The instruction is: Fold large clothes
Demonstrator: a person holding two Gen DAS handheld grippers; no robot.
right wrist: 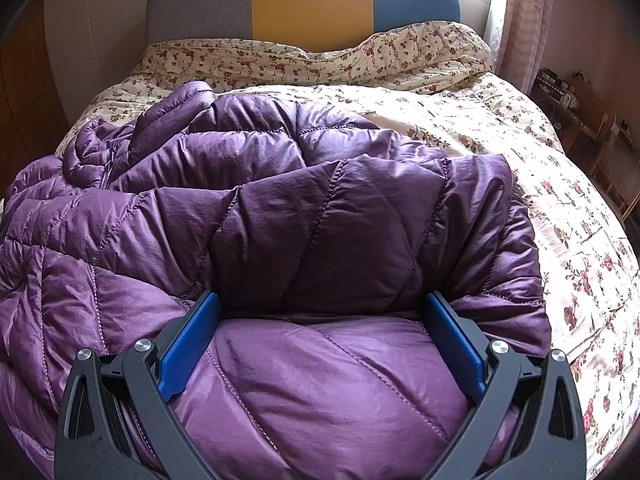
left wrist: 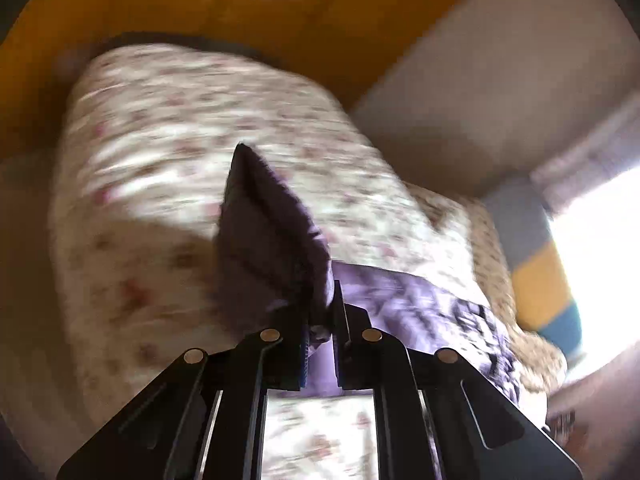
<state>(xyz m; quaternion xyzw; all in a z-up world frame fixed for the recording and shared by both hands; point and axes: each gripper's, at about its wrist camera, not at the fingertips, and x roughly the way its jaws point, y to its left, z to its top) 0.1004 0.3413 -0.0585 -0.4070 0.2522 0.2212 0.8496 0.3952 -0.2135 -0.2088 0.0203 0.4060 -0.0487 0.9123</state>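
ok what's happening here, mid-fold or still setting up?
Mid-fold, by the look of it. A person with a claw in each hand is working a purple puffer jacket on a bed with a floral duvet. The left claw is shut on a corner of the jacket and holds it above the bed; that view is motion-blurred. The right claw is open, its blue pads down on either side of a folded-over section of the jacket. The far left part is bunched up.

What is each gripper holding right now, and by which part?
The left gripper is shut on a corner edge of the purple puffer jacket. The right gripper is open over the jacket, gripping nothing.
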